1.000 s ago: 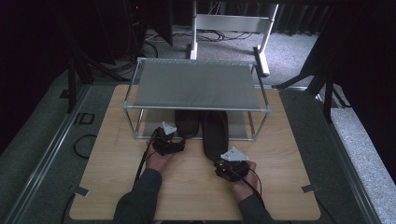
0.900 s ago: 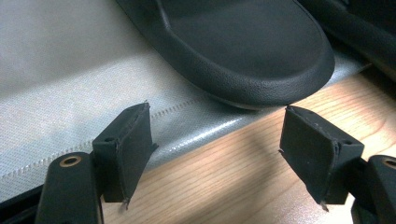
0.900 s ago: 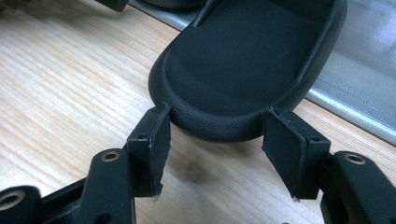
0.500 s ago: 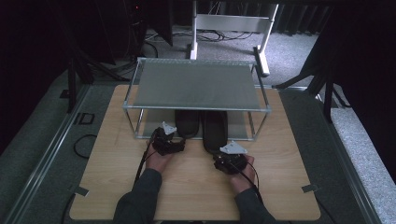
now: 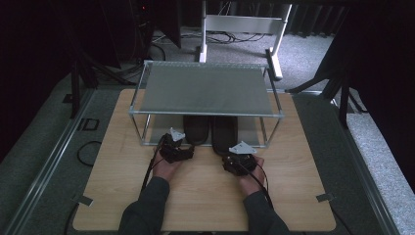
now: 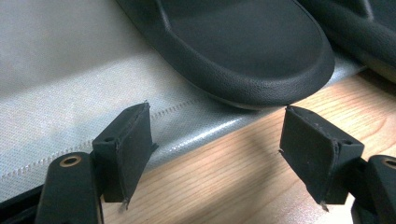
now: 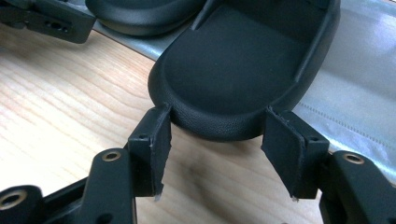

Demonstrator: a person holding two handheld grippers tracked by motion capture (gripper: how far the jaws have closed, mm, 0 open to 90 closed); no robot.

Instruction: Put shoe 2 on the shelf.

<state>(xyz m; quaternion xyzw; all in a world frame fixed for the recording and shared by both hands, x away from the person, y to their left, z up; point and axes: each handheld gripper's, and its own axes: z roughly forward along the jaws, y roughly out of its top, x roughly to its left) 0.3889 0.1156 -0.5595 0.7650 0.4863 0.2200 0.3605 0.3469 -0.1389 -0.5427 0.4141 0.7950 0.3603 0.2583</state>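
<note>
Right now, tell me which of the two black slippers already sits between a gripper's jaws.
The right slipper: its heel lies between the open jaws of the right gripper. The left slipper is ahead of the left gripper, outside its jaws.

I see pale wood-grain surface (image 5: 205, 196), matt black pebbled rubbery slippers (image 7: 233, 70), grey woven cloth mat (image 6: 60, 79) with stitched edge, metal-framed shelf (image 5: 205, 88), matt mesh-look top

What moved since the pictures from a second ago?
The right hand-held gripper moved forward toward the right black slipper, and its open jaws now sit on either side of that slipper's heel. The left hand-held gripper barely moved and is open just short of the left black slipper. The slippers and the shelf rack stayed put.
</note>
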